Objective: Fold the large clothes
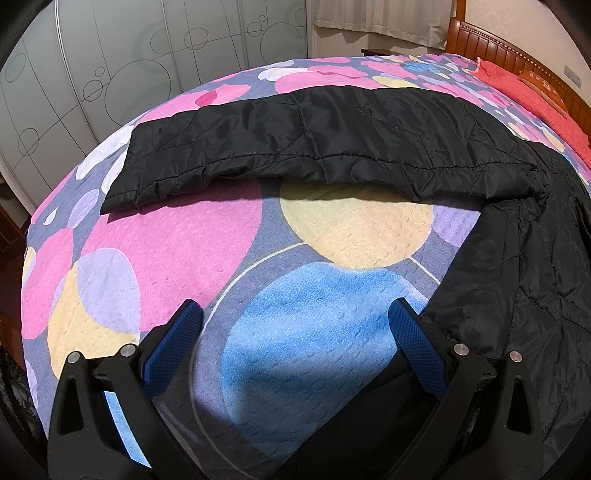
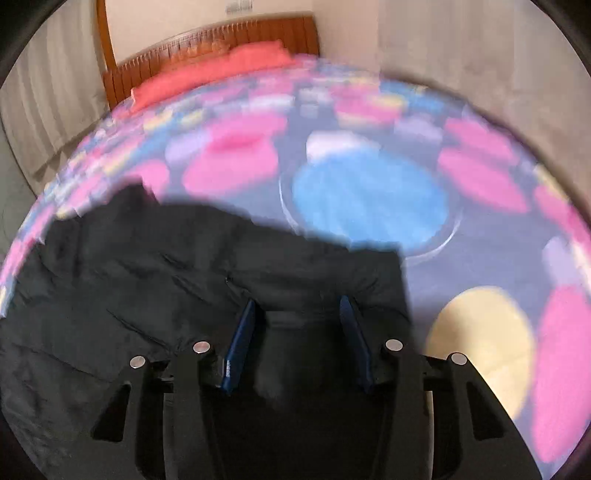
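Observation:
A black quilted jacket [image 1: 332, 140] lies on the bed. One sleeve stretches across the far side, and the body runs down the right edge of the left wrist view. My left gripper [image 1: 295, 306] hovers over the bedspread with its jaws wide apart and nothing between them; its right finger [image 1: 417, 339] sits beside the jacket's hem. The right wrist view is blurred. There the jacket [image 2: 147, 277] fills the lower left, and a raised bunch of its fabric fills the gap between the blue pads of my right gripper [image 2: 298, 301].
The bedspread [image 1: 166, 240] has big pink, blue and yellow circles. A red blanket [image 2: 221, 70] and a wooden headboard [image 2: 221, 33] close off the head of the bed. Frosted wardrobe doors [image 1: 110, 74] stand beyond the bed's far side, and curtains [image 1: 380, 18] hang at the back.

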Motion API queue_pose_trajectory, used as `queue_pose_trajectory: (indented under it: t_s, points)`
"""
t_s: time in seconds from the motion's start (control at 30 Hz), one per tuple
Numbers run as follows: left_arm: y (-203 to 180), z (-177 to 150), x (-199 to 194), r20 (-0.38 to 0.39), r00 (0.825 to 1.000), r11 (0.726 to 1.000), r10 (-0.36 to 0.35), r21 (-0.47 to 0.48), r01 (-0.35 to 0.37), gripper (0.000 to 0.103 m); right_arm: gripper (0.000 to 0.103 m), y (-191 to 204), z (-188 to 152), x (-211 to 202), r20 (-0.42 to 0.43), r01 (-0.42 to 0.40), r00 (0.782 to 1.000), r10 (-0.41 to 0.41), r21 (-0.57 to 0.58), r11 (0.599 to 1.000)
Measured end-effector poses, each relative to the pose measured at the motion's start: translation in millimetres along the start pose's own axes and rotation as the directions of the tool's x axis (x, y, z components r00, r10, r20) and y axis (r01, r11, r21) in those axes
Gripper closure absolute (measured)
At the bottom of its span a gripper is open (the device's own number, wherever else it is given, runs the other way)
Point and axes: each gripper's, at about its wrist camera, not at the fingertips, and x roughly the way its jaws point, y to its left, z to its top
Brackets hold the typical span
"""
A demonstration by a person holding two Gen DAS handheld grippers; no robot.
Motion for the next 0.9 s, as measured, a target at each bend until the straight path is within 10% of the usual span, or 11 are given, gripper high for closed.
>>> queue_pose_trajectory:
  t_s: [0.13,0.3,0.43,0.53,0.7,0.9]
  points:
    - [0,1,1,0.001,1.000,1.000,0.001,0.000,-0.001,0.002,0.055,15,7,-17,0.025,0.055,0.998,-0.053,-0.051,0.997]
    - [1,1,2,0.001,1.000,1.000,0.003,0.002,-0.003,0.002,0.055,69,-15,-62,0.092,-0.111,0.988,0.122,-0.113,0.987]
    - [0,1,1,0.001,1.000,1.000,0.003,0.002,-0.003,0.002,0.055,132,-39,-52,0.001,-0.201,0.978,0.207,-0.231,0.952]
    - [0,1,1,0.001,1.000,1.000,0.002,0.001,-0.002,0.002,0.054,162,-59,-28,-0.050,-0.136,0.991,0.127,-0.333,0.933]
    - [1,1,2,0.003,1.000,1.000,0.000,0.000,0.000,0.002,0.054,123,-46,-59,-0.018,-0.197,0.980,0.198,-0.215,0.957]
    - [1,1,2,0.003,1.000,1.000,0.000,0.000,0.000,0.002,0.054,37,-41,-78,0.070,-0.053,0.996,0.061,-0.103,0.993]
